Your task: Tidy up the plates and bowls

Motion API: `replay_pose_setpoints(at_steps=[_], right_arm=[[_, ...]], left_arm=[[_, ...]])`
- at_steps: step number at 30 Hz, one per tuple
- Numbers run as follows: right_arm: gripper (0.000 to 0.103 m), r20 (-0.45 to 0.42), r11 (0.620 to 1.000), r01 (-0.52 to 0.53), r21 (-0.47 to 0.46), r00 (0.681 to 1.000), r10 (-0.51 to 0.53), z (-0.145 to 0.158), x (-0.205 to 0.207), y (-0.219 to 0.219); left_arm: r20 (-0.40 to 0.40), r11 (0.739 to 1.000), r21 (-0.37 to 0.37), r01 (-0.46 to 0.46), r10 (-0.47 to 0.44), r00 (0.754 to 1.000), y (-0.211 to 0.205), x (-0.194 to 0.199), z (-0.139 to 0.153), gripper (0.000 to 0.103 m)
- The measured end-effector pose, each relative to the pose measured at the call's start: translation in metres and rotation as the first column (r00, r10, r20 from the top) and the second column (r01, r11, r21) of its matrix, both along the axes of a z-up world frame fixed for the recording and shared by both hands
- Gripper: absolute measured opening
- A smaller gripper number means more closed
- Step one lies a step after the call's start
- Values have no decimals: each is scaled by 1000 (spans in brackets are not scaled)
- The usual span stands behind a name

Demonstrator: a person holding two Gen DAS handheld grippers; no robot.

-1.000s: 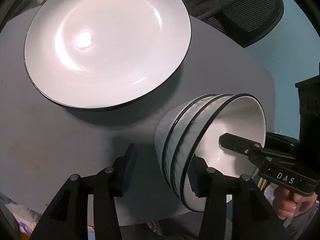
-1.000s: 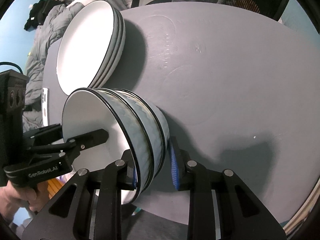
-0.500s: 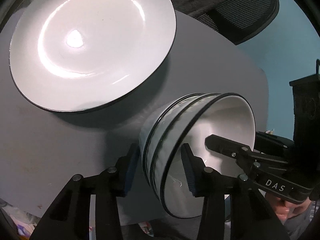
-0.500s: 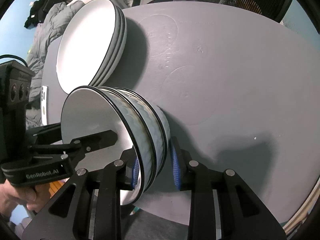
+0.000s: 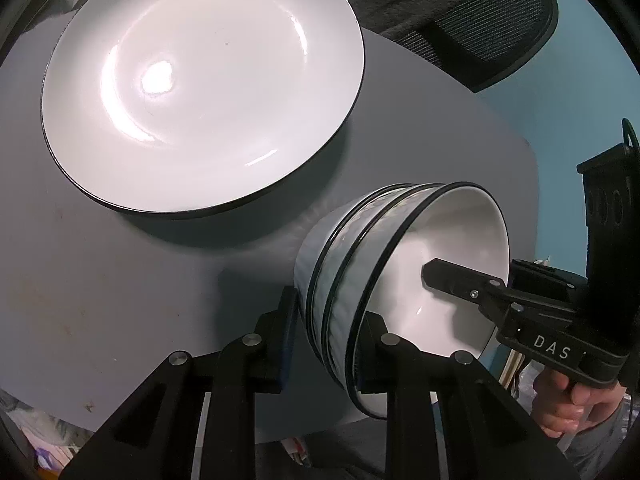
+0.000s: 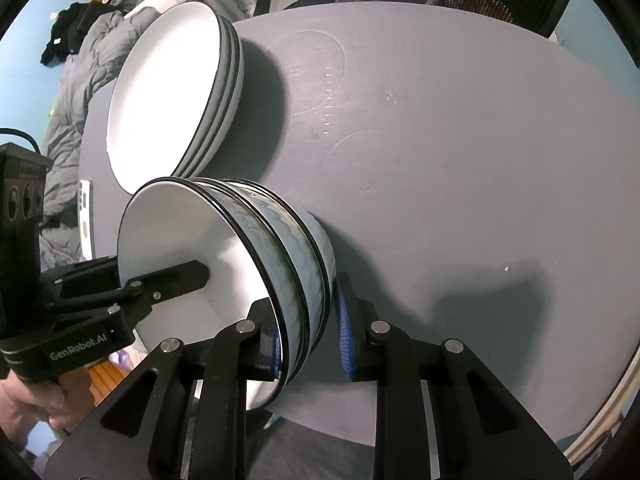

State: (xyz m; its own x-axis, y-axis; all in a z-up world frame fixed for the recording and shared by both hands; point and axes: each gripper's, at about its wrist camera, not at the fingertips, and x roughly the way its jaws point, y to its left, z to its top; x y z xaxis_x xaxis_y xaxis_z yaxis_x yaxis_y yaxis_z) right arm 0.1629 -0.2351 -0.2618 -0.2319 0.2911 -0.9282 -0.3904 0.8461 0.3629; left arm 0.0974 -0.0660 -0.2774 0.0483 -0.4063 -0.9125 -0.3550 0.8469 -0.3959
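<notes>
A stack of three white bowls with black rims (image 5: 384, 280) stands near the front edge of the grey round table (image 5: 120, 288); it also shows in the right wrist view (image 6: 248, 264). My left gripper (image 5: 326, 340) straddles the stack's wall, one finger inside, one outside, shut on it. My right gripper (image 6: 308, 344) straddles the opposite wall the same way, its outer pad a little off the bowls. A stack of white plates with black rims (image 5: 200, 80) lies behind the bowls, also in the right wrist view (image 6: 172, 96).
A black mesh office chair (image 5: 492, 20) stands behind the table. Grey bedding and dark clothes (image 6: 76, 80) lie beyond the table's left side. The right part of the table (image 6: 460, 160) is bare grey surface with faint ring marks.
Both grippers closed further onto the bowl stack's walls, the left one clearly from wide open. The views shifted slightly; the bowls stay in about the same spot by the plates.
</notes>
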Motion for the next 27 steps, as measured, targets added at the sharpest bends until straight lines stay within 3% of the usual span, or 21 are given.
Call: replay_pose_setpoints(at_steps=[16, 27], right_arm=[[22, -14, 999, 53, 2, 999, -53, 10, -1, -4], [22, 30, 998, 55, 34, 998, -56, 47, 2, 8]], left_arm=[[-22, 999, 33, 29, -29, 999, -2, 9, 8, 20], [28, 999, 46, -8, 7, 1000, 19, 12, 47, 20]])
